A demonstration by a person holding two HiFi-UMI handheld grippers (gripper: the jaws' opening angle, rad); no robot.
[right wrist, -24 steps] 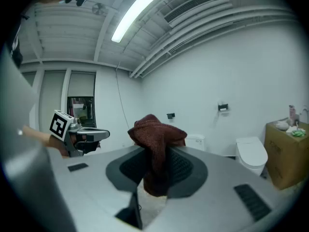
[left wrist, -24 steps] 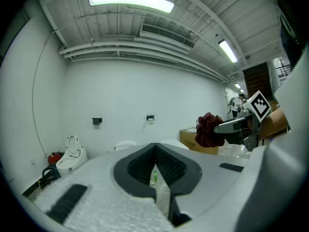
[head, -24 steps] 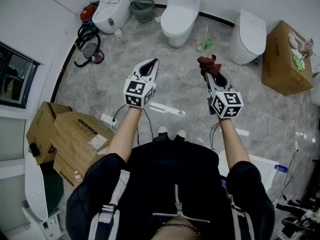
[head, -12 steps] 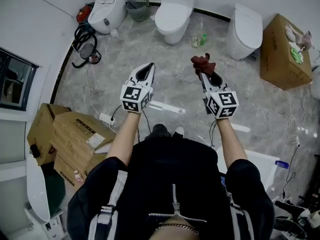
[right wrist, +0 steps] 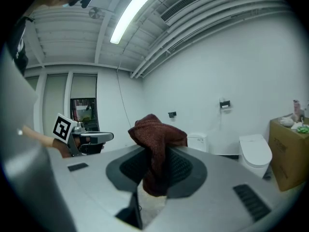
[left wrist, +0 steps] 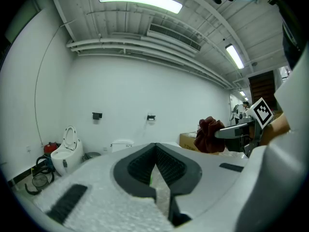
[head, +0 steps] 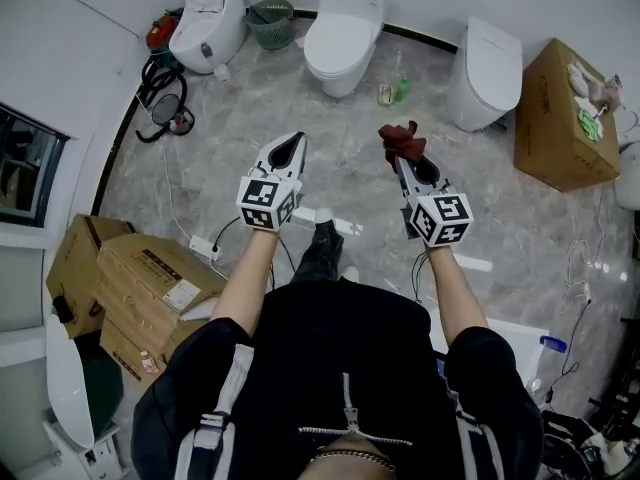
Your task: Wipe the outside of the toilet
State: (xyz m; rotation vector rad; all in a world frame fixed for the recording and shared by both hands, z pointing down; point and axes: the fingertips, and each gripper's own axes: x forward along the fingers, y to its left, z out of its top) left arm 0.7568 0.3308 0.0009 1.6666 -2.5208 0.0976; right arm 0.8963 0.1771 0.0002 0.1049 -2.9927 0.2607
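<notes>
A white toilet (head: pixel 342 30) with its lid down stands against the far wall, straight ahead of me. My right gripper (head: pixel 397 148) is shut on a dark red cloth (head: pixel 400 140), which bunches above its jaws (right wrist: pixel 155 144). My left gripper (head: pixel 288 146) is shut with nothing in it, its jaws meeting at the tip (left wrist: pixel 155 149). Both grippers hang in the air well short of the toilet, about level with each other. From the left gripper view the cloth (left wrist: pixel 208 134) shows at the right.
A second toilet (head: pixel 205 20) with its seat up stands at the far left, a third (head: pixel 487 71) at the right. A green basket (head: pixel 270 20), small bottles (head: pixel 390 90), cardboard boxes (head: pixel 565 118) (head: pixel 150 278), cables and a power strip (head: pixel 205 249) lie on the marble floor.
I have stepped forward; the toilets sit lower and nearer in the head view. Both grippers stay held out in front, the right one still shut on the cloth.
</notes>
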